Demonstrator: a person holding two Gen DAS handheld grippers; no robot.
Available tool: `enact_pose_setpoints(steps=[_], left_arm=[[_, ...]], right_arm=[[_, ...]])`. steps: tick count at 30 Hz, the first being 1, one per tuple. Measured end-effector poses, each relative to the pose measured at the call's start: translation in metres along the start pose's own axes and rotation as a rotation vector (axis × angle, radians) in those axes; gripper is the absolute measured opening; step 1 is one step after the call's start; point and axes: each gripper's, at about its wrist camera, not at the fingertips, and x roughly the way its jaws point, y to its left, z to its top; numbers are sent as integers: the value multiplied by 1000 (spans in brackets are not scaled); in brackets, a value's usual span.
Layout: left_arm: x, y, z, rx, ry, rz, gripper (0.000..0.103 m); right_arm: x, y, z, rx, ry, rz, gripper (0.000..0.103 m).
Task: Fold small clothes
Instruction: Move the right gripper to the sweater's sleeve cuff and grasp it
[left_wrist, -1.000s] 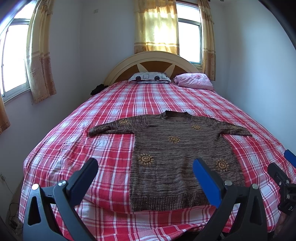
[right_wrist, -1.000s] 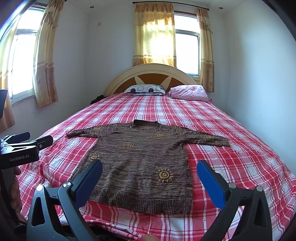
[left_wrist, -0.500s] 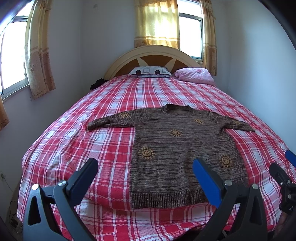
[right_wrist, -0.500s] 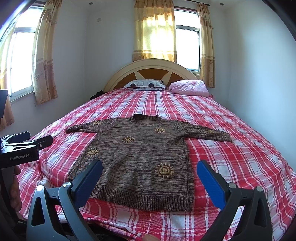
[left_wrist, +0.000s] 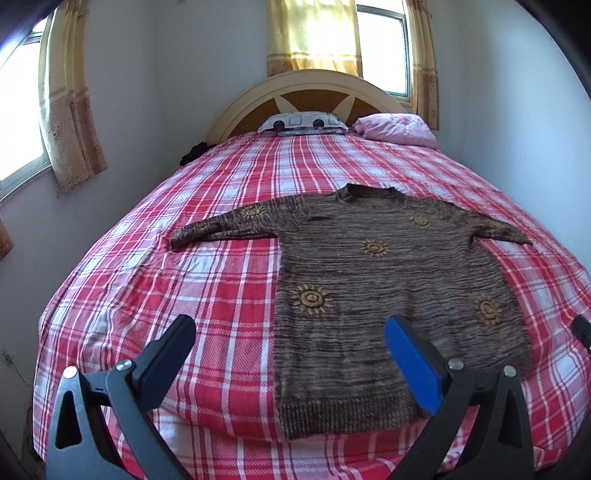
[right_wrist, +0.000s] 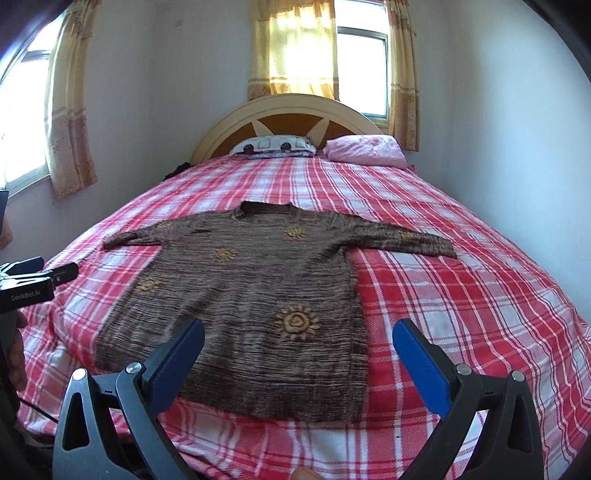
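Sweater (left_wrist: 388, 280) lay flat on the bed (left_wrist: 221, 280), front up, with both sleeves stretched out to the sides and its bottom edge close to the foot of the bed, nearest you. I think it was spread like that so you could see every part and pick a corner for the first fold.

Left of the sweater, you held your left gripper (left_wrist: 291, 347) in the air over the bed's near edge. Its fingers were wide apart and held nothing. One finger pointed at bare checked sheet left of the sweater, and the other hung over the sweater's bottom part.

Right of that, your right gripper (right_wrist: 299, 350) was also spread wide and empty, hovering above the sweater's bottom edge. I think you kept both claws ready like this so each could pinch a side of the sweater.

Compared with a moment before, the sweater had not moved at all. Both grippers had come closer to it and a bit lower, so it looked bigger. No fold was started yet.
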Motion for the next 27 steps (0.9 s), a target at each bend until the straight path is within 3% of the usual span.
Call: enact_pose_setpoints(steps=[5, 17, 25, 27], left_arm=[[54, 13, 16, 25, 52, 46, 103], [148, 35, 54, 15, 81, 138, 103], [188, 33, 72, 17, 106, 126, 103], [199, 33, 79, 11, 111, 125, 103]], right_arm=[[39, -49, 3, 68, 53, -59, 102], [138, -179, 45, 256, 135, -163, 102], [184, -237, 63, 349, 166, -205, 98], [195, -244, 68, 357, 166, -200, 92]])
